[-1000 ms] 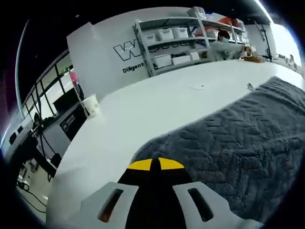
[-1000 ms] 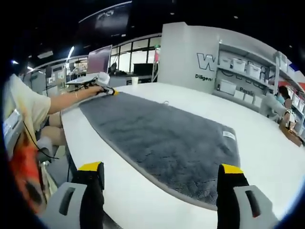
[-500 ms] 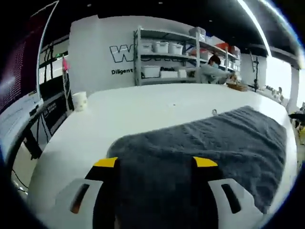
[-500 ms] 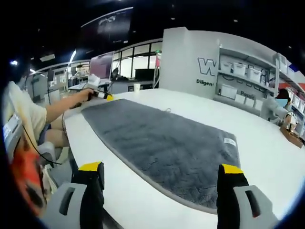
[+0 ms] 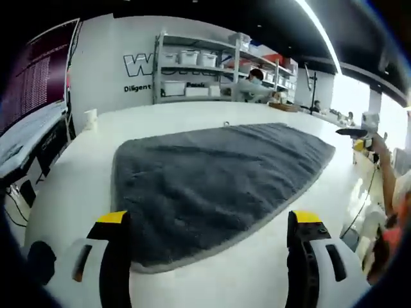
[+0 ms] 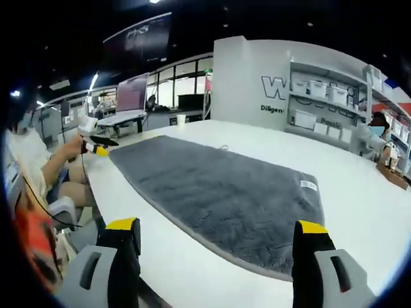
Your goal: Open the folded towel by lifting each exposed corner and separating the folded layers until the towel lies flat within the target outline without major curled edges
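A dark grey towel (image 5: 212, 173) lies spread out flat on the white table (image 5: 77, 186). My left gripper (image 5: 210, 219) hangs open just back from the towel's near short edge, nothing between its yellow-tipped fingers (image 5: 114, 218). In the right gripper view the towel (image 6: 225, 189) stretches away with a white label (image 6: 308, 185) near its right corner. My right gripper (image 6: 217, 226) is open too, held off the table's edge and touching nothing. The left gripper (image 6: 96, 142) also shows there in a hand, past the towel's far corner. The right gripper (image 5: 350, 132) shows at the right of the left gripper view.
Metal shelving with white bins (image 5: 192, 70) stands behind the table, and a person (image 6: 379, 131) sits at the far end. A white cup (image 5: 90, 117) and a small object (image 5: 226, 123) rest on the table beyond the towel. The holder's sleeve and body (image 6: 32, 192) sit at the left.
The left gripper was shut at the towel's corner; it has opened wide, let the corner down and drawn back from the towel. The right gripper has stayed open and nearly still.
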Available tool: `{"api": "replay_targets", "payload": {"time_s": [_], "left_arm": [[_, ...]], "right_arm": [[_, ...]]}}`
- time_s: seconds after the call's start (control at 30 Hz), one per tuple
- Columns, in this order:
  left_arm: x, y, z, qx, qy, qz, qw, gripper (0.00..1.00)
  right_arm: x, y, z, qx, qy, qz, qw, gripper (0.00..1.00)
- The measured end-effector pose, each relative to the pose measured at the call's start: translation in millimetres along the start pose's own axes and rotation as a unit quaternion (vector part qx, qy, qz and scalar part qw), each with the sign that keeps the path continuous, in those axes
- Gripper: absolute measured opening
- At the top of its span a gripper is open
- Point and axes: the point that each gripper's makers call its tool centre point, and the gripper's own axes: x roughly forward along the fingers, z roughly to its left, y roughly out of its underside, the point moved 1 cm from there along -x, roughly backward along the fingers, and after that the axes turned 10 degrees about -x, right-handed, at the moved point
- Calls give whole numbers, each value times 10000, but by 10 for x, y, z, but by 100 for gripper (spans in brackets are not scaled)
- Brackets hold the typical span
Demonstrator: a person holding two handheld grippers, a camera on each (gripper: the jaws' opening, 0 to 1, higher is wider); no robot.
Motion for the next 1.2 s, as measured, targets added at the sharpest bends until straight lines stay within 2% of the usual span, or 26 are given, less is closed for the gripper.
{"api": "replay_targets", "payload": {"time_s": [0.2, 0.37, 0.47, 0.53, 0.67, 0.97, 1.2], "left_arm": [[-334, 34, -147, -165, -60, -409, 9990, 100], [-504, 90, -201, -101, -205, -470, 9986, 100], [-601, 93, -185, -35, -279, -474, 9985, 100], [-666, 64, -161, -64, -333, -594, 9977, 100], [-681, 65, -168, -124, -343, -661, 9971, 100], [-670, 125, -190, -108, -321, -559, 9979, 100], [-677, 117, -223, -98, -305, -574, 9978, 100]], "right_arm": [[-22, 42, 67, 35, -50, -37, 10000, 99], [-44, 116, 79, 133, -25, -84, 9999, 99], [-44, 169, 72, 124, -36, 42, 9999, 99], [-51, 172, 83, 135, -27, 39, 9999, 99], [-59, 147, 27, 158, 28, 3, 9999, 99], [-71, 203, 33, 179, 39, 82, 9998, 99], [-109, 167, 2, 197, 122, 21, 9997, 99]]}}
